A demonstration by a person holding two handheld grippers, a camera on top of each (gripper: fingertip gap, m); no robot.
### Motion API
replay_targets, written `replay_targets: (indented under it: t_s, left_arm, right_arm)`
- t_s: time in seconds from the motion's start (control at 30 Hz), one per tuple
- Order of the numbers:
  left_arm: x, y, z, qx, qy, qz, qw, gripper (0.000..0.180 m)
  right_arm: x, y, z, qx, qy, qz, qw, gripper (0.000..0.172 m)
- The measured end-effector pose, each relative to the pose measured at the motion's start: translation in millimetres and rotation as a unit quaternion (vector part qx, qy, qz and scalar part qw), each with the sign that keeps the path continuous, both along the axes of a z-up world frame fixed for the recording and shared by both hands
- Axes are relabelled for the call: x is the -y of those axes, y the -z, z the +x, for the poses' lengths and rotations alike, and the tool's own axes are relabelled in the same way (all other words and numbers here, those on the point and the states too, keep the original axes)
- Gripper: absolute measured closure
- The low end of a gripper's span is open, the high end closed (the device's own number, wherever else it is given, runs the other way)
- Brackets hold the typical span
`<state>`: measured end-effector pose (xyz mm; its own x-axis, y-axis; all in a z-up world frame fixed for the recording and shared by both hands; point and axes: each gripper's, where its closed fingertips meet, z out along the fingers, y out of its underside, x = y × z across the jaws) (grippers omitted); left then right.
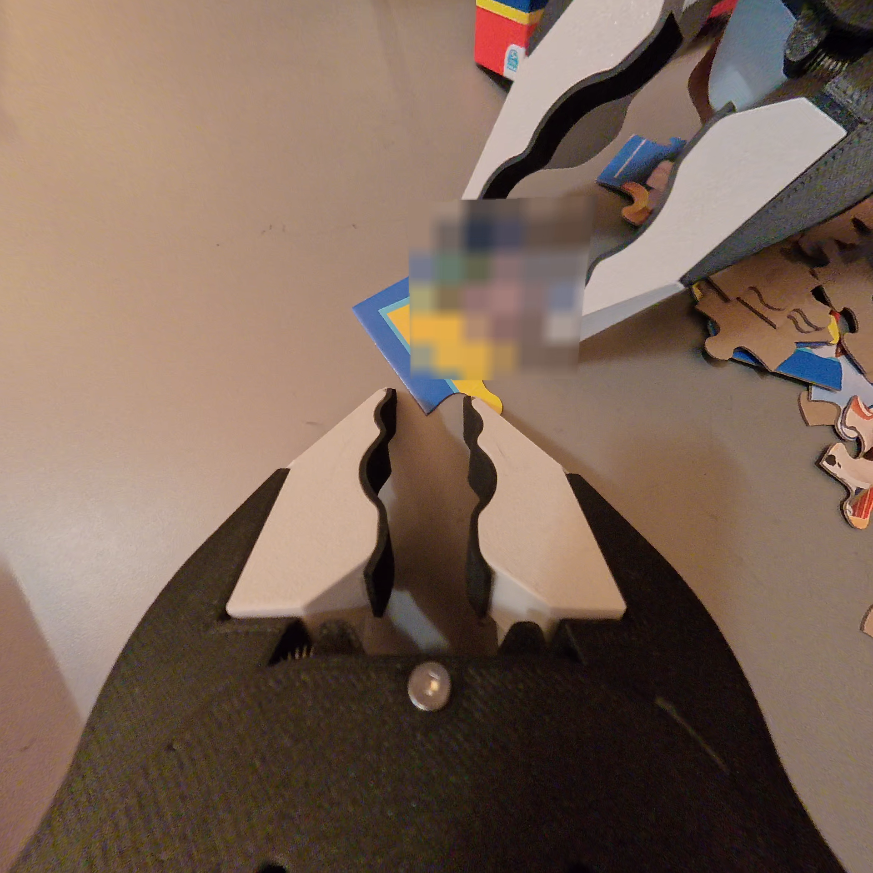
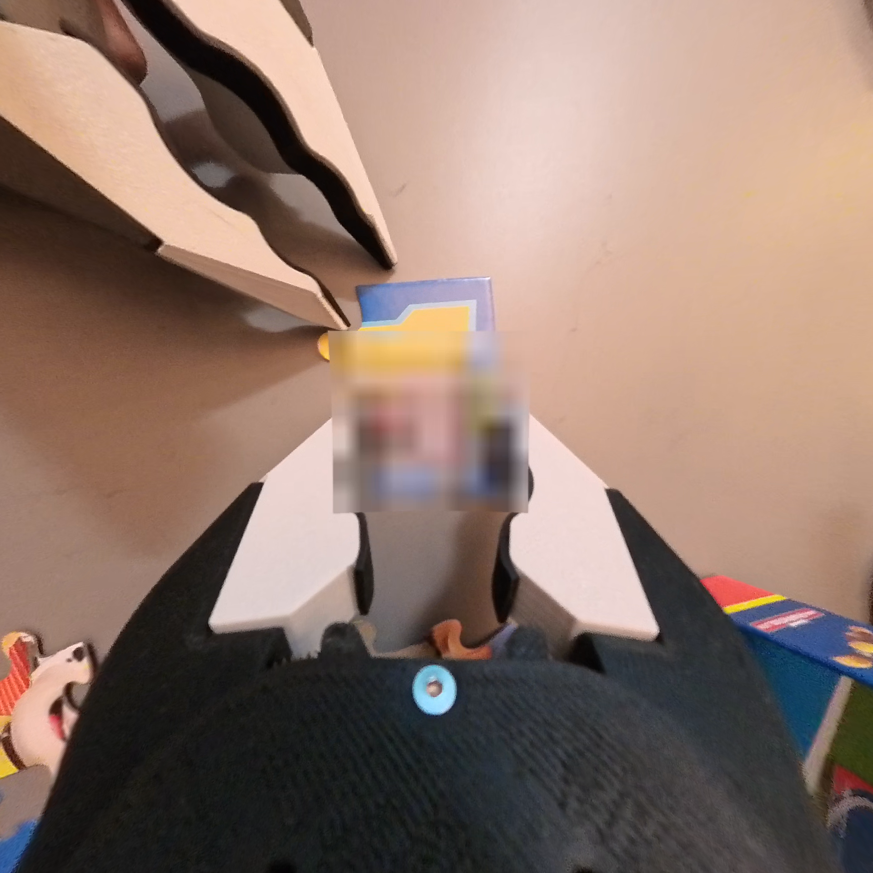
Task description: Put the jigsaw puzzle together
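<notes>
Beige worktop (image 1: 189, 283) carries a blue-and-yellow puzzle piece (image 1: 392, 330). Left claw (image 1: 430, 397), slightly parted and bare, points at its near corner. Right claw (image 1: 534, 255) stands spread around its far end; contact cannot be told. Loose pieces (image 1: 774, 326) and a coloured box (image 1: 500, 42) lie beyond the piece.

Light: warm and dim, brighter toward the upper left of the left wrist view.
Shadows: soft, falling on the worktop (image 1: 189, 283) under both tools.
Glare: none; the white fingers (image 1: 321, 519) take a peach tint.
Focus: right wrist view softer, its puzzle pieces (image 2: 42, 685) smeared.
Edges: wide-angle bending, corners stretched.
</notes>
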<state>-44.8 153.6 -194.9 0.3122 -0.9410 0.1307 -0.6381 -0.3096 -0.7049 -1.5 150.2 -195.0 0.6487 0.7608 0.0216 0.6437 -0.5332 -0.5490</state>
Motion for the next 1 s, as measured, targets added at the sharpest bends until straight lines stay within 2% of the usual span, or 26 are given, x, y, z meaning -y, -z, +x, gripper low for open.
replay_targets:
  t_s: [0.2, 0.37, 0.47, 0.83, 1.0]
  left_arm:
    - [0.0, 0.1, 0.0, 0.0, 0.0, 0.001, 1.0, 0.154]
    - [-0.1, -0.1, 0.0, 0.002, 0.0, -0.002, 1.0, 0.154]
    - [-0.1, 0.0, -0.1, 0.001, 0.0, 0.0, 1.0, 0.154]
    - [0.0, 0.1, 0.5, 0.002, 0.0, 0.002, 1.0, 0.154]
    - [-0.1, 0.2, 0.7, 0.002, 0.0, 0.004, 1.0, 0.154]
  right_arm:
    - [-0.8, -0.4, -1.9, 0.002, 0.009, 0.002, 1.0, 0.114]
    - [2.2, -2.6, 1.2, 0.016, 0.014, 0.006, 1.0, 0.105]
    - [6.7, -6.3, 3.5, 0.013, 0.016, 0.007, 1.0, 0.106]
    - [3.9, -2.7, 2.2, -0.013, 0.024, -0.008, 1.0, 0.126]
    - [3.3, -2.5, 1.3, -0.012, 0.033, -0.011, 0.999, 0.126]
